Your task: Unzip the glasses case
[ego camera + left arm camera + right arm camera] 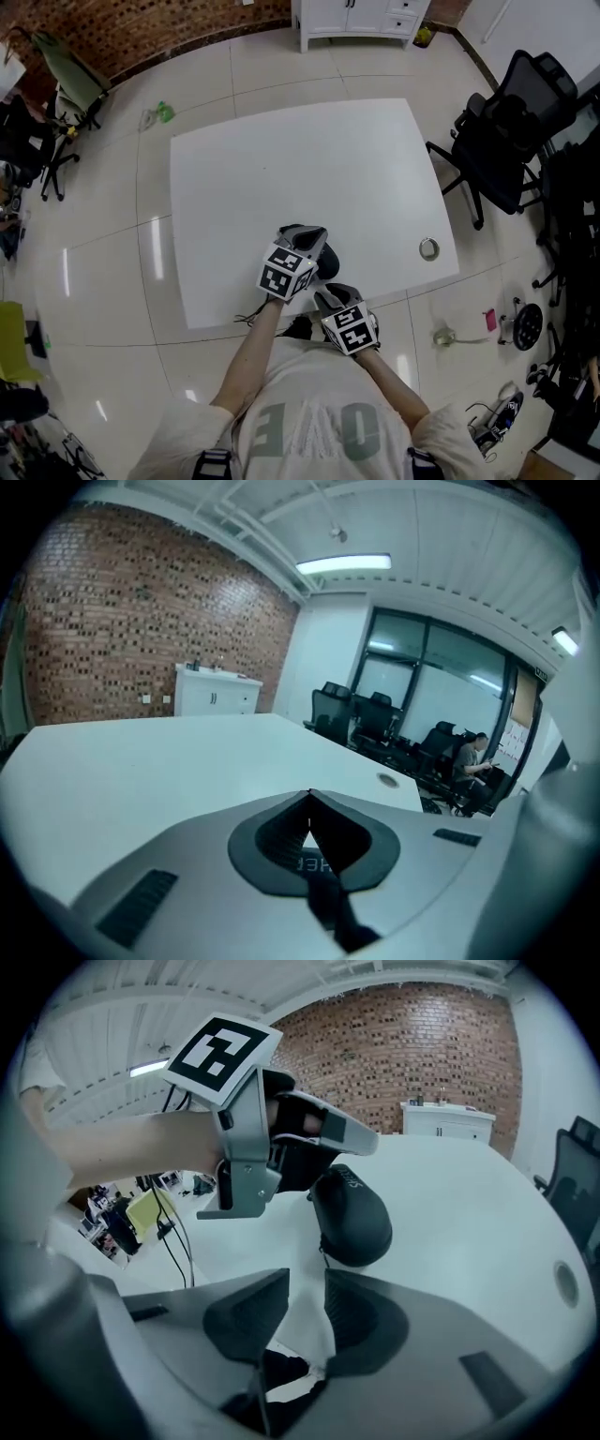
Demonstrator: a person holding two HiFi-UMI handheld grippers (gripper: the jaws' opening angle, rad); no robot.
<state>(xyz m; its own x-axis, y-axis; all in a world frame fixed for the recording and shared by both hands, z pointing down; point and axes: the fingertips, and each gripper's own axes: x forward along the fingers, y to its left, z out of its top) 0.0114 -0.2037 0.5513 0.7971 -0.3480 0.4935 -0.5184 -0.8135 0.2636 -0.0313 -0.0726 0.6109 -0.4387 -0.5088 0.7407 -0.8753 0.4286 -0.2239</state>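
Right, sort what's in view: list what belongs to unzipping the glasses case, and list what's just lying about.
For the job:
- glasses case, dark, lying on the white table
- left gripper, jaws together, right by the case
- right gripper, jaws apart, nothing between them

Lying about:
- small ring near the table's right edge
- black office chair
- white cabinet

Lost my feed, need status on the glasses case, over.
Left gripper shut on dark oval glasses case. Right gripper open, empty, just short of it. Case looks closed. Nothing in the way.
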